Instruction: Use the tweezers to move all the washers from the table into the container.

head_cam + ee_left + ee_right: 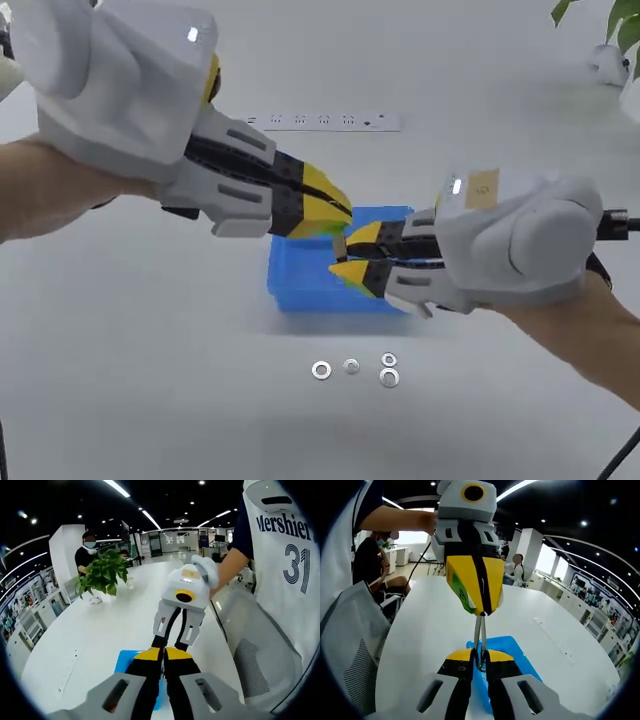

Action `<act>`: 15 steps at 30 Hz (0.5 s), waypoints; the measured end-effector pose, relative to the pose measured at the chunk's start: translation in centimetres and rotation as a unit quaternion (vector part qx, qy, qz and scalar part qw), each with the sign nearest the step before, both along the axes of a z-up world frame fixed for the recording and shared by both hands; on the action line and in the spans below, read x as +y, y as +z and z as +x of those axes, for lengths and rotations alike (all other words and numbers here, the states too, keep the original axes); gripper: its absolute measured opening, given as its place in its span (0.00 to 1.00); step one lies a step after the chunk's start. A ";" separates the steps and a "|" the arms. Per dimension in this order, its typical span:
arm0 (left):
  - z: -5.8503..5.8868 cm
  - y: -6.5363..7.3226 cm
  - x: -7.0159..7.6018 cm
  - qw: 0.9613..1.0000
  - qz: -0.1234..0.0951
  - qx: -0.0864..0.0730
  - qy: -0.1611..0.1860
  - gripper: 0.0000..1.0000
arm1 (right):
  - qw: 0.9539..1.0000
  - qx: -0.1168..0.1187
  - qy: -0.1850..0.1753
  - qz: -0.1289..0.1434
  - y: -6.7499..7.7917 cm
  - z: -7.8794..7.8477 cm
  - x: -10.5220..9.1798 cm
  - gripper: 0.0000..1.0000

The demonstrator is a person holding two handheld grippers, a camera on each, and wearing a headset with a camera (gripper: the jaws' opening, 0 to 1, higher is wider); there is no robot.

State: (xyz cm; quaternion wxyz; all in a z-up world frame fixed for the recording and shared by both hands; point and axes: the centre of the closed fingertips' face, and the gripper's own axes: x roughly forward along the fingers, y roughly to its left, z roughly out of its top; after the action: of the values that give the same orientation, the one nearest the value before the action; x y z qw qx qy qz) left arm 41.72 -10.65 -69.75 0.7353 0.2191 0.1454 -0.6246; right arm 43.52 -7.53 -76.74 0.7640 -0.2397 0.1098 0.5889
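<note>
While the white table bears the blue container, the left gripper and right gripper hover over it, both pinched on the tweezers. One grip should be firm before the other lets go. The four washers lie on the table near the container.

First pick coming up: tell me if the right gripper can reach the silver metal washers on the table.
Probably yes: the silver metal washers lie on open white table near the right gripper, nothing between. But the thin metal tweezers look pinched by both it and the left gripper.
</note>
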 end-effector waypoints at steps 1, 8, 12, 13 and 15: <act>0.4 0.0 0.1 1.000 0.001 -0.001 0.000 0.05 | 1.000 -0.001 -0.001 0.000 0.0 0.3 0.1 0.10; 2.5 -1.1 0.5 1.000 0.011 -0.004 0.000 0.05 | 1.000 0.003 0.000 -0.001 -1.0 2.6 0.7 0.10; 3.7 -2.6 0.7 1.000 0.017 0.002 0.002 0.05 | 1.000 0.013 0.002 -0.006 -2.5 3.6 1.0 0.10; 4.0 -3.0 0.8 1.000 0.020 0.005 0.003 0.05 | 1.000 0.017 0.003 -0.008 -2.9 3.9 1.1 0.10; 4.6 -3.9 1.1 1.000 0.024 0.012 0.005 0.05 | 1.000 0.024 0.005 -0.013 -3.8 4.3 1.4 0.10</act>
State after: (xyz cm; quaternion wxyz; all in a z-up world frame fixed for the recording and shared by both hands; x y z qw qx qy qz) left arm 46.35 -9.56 -73.66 0.7312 0.2284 0.1703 -0.6198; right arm 47.79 -6.10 -80.58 0.7548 -0.2359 0.1349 0.5970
